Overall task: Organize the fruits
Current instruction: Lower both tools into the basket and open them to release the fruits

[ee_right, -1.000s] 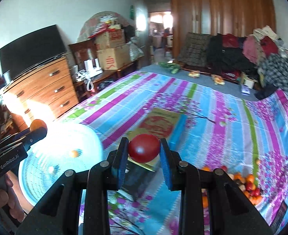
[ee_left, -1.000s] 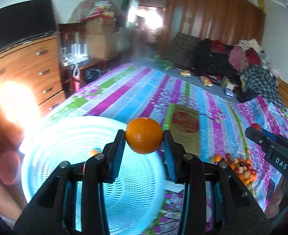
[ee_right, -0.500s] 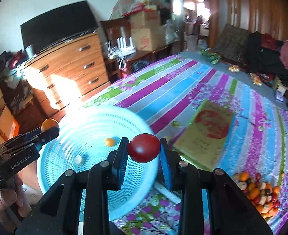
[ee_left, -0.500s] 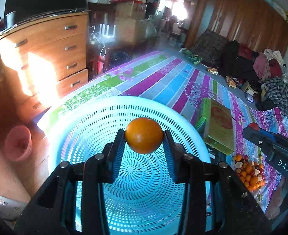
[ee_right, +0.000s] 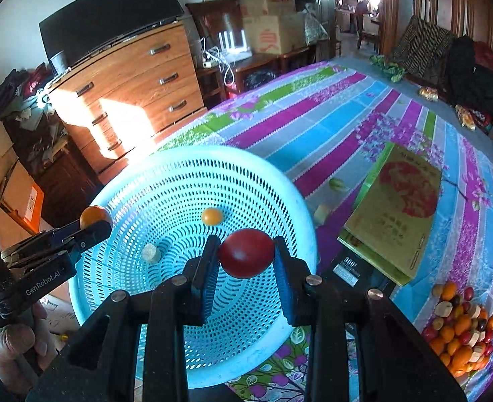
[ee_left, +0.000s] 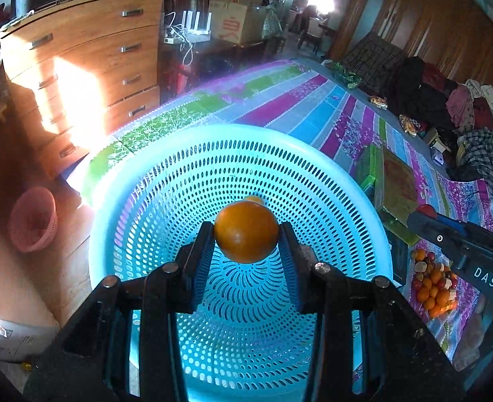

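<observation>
Basket (ee_right: 306, 234) beside green box (ee_right: 397, 214), fruit pile (ee_right: 461, 328).

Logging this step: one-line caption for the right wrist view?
Right gripper holds a red fruit over the blue basket; left gripper brings an orange.

Both tools angled down: L tool (ee_left: 246, 244) & R tool (ee_right: 246, 258), each w/ pads clamped on fruit.

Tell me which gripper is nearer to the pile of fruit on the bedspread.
Right. The right gripper, shut on a red fruit, sits over the basket's pile-side edge. The left gripper, shut on an orange fruit, sits over the basket's far side from the fruit pile.
</observation>
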Demonstrator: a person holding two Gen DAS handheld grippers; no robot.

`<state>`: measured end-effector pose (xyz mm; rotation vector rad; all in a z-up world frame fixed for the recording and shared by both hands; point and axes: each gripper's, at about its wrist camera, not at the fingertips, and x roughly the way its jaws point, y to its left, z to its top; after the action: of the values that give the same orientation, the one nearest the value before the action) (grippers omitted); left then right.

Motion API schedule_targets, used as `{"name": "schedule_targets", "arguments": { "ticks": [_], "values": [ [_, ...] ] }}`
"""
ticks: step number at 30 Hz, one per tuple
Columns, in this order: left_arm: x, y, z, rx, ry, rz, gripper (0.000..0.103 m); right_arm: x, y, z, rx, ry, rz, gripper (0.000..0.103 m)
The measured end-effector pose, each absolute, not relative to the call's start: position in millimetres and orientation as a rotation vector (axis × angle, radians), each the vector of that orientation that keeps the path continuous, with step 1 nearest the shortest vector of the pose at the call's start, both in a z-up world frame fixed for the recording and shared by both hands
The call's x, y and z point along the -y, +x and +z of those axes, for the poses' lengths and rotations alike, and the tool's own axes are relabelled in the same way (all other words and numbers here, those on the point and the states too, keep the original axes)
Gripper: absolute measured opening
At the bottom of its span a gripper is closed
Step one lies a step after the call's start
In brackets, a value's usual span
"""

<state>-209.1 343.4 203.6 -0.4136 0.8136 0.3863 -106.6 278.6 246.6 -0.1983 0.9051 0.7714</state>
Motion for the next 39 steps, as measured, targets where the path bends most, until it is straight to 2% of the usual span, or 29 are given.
{"name": "schedule_targets", "arguments": {
  "ticks": [37,38,39],
  "values": [
    [-351,-205,179,-0.903,-0.437,0.374,0.040,-290,-96,220,-0.975,-0.195,0.775,0.036],
    [-351,-204,178,-0.908,-0.440,0.376,0.043,-290,-95,220,-0.976,-0.190,0.775,0.038],
    [-351,-205,179,-0.908,-0.438,0.377,0.053,-289,-95,219,-0.977,-0.185,0.774,0.044]
  ]
}}
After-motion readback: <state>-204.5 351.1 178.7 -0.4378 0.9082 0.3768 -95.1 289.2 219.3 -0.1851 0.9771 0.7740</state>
